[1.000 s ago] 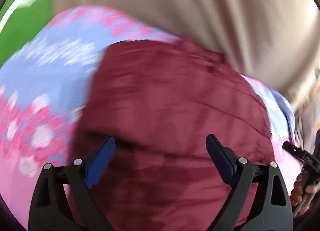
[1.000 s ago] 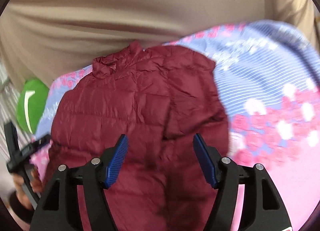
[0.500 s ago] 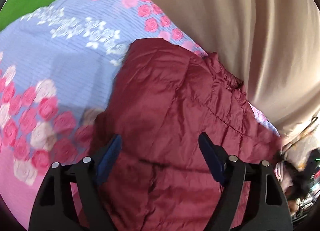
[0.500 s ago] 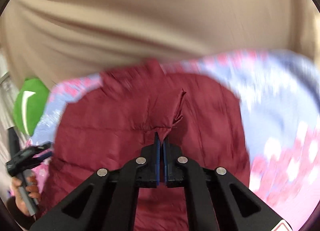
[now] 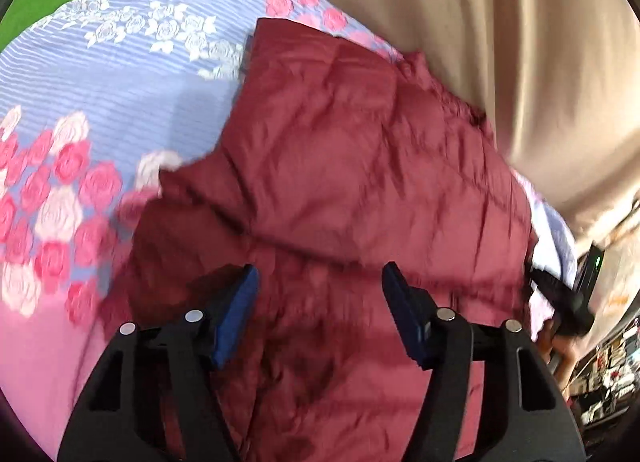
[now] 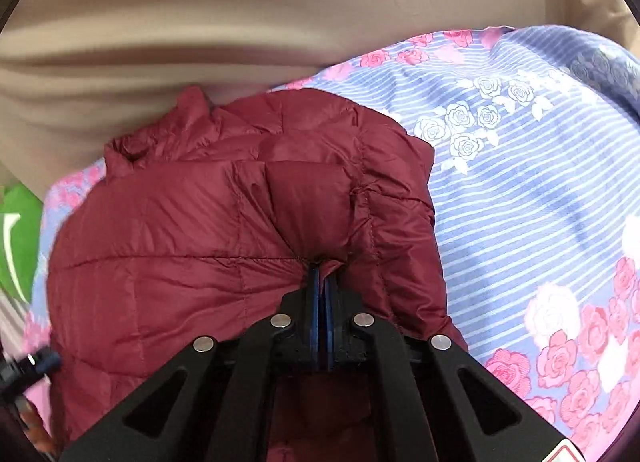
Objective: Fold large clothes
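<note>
A dark red quilted puffer jacket (image 5: 360, 166) lies on a bed with a blue and pink rose-print sheet (image 5: 100, 102). My left gripper (image 5: 320, 302) is open and empty, its blue pads hovering over the jacket's lower part. My right gripper (image 6: 322, 278) is shut on a pinched fold of the jacket (image 6: 224, 230), near its right side, and the fabric bunches at the pads. The jacket's collar (image 6: 160, 134) points toward the far beige wall. The right gripper also shows at the right edge of the left wrist view (image 5: 560, 294).
A beige curtain or padded wall (image 6: 280, 14) runs behind the bed. A green object (image 6: 16, 230) sits past the bed's left edge. The rose sheet (image 6: 540, 182) lies bare to the right of the jacket. Cluttered shelves (image 5: 608, 374) show at far right.
My right gripper closed on a fold of the jacket and has drawn it up and over. My left gripper stayed open, its jaws narrowing somewhat, and moved over the jacket's lower part.
</note>
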Action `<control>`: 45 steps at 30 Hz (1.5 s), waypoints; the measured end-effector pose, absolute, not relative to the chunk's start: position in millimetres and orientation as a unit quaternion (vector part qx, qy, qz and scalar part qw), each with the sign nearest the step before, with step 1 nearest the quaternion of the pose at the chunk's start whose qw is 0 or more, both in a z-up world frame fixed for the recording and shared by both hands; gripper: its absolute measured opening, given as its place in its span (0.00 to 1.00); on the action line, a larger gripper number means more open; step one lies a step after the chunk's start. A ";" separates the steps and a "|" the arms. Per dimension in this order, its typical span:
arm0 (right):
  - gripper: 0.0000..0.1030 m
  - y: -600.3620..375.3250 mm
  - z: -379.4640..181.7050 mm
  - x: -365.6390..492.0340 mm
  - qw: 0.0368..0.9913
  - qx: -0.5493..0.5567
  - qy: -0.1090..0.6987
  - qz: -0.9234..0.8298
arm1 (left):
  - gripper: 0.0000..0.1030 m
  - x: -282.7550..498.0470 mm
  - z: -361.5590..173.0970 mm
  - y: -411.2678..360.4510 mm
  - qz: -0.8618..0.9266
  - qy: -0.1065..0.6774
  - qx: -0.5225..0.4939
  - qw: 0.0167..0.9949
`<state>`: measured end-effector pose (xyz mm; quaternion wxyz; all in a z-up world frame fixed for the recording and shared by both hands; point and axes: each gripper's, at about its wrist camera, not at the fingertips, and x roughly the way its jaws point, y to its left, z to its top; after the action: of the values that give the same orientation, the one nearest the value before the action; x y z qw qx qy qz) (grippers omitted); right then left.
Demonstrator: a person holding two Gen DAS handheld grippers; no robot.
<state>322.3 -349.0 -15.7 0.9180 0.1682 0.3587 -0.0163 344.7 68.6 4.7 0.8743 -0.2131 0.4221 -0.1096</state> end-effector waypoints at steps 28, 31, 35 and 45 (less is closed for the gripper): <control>0.16 -313.3 51.3 270.4 0.941 0.093 0.322 -0.056 | 0.07 358.8 -18.0 115.4 -0.008 0.376 -0.211 0.902; 0.19 -247.1 71.3 284.3 0.941 0.070 0.327 0.042 | 0.07 358.1 -18.6 115.9 -0.009 0.375 -0.214 0.902; 0.19 -154.1 74.3 322.3 0.930 0.036 0.340 0.132 | 0.07 353.5 -19.8 120.1 -0.012 0.373 -0.222 0.901; 0.00 -7.3 19.3 427.8 0.897 -0.028 0.407 0.171 | 0.07 350.0 -20.9 123.6 -0.017 0.368 -0.244 0.897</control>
<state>427.8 -7.3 19.3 0.8965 -0.0276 0.4075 0.1715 350.0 123.6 -20.9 0.8969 -0.2441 0.3685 -0.0173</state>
